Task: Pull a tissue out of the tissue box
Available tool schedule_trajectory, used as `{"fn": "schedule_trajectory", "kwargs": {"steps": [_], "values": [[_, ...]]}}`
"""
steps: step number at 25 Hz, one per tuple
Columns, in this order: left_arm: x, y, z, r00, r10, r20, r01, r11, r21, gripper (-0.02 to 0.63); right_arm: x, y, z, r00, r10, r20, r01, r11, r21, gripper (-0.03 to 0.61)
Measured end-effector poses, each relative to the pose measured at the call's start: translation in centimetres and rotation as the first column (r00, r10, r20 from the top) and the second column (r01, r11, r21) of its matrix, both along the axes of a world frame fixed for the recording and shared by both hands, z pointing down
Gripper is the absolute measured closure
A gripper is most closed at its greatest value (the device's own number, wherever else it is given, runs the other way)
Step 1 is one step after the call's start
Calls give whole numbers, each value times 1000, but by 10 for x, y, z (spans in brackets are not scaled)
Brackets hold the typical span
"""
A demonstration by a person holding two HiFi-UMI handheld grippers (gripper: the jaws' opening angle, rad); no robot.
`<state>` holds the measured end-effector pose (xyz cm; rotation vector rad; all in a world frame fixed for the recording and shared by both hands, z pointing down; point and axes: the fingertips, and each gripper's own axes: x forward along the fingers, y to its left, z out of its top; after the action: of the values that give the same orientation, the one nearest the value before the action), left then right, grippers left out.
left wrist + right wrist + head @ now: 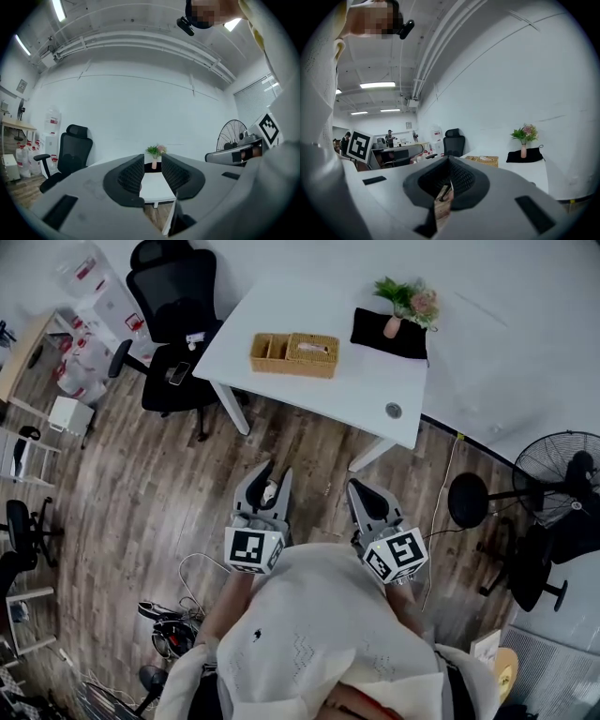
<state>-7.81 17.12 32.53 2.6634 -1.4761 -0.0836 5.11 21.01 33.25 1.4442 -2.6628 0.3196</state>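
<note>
Tissue box (312,354): wicker, on the white bench (356,381), left of its middle, with a pale tissue showing at the top slot.
Organiser (270,351): wicker, touching the box's left end.
Left gripper (272,474): jaws spread with nothing between them, over the wood floor (141,493), near of the bench and well apart from the box.
Right gripper (367,493): jaws pressed together at the tips, pinching nothing, just right of the left one.
Vase (392,326): holds flowers, on a black cloth (375,332) at the bench's far right.

Nothing legible for you. The cube (254,550) on your left hand-held gripper (272,474) and its twin cube (395,554) on your right hand-held gripper (361,488) show only black-and-white square patterns. Red labels (85,269) on the plastic boxes (98,292) are too small to read.
</note>
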Motion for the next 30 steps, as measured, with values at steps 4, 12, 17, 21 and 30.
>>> {"fn": "schedule_trajectory", "kwargs": {"steps": [4,12,17,21,30], "values": [[-7,-34,3,1000,24,0,-24,1000,-12,497,-13,-31,1,1000,6,-14,-6,1000,-9,577],[-1,-87,4,994,108,10,-107,994,-26,497,-18,-79,-2,998,53,-38,-54,998,-25,578],[-6,-124,4,989,150,6,-150,988,-31,497,-27,-112,0,996,79,-44,-81,996,-34,577],[-13,-159,7,984,178,11,-177,984,-35,497,-37,-143,-2,994,101,-45,-102,994,-29,577],[-26,-228,14,967,255,10,-254,966,-55,497,-54,-208,-1,983,175,-56,-176,984,-27,577]]}}
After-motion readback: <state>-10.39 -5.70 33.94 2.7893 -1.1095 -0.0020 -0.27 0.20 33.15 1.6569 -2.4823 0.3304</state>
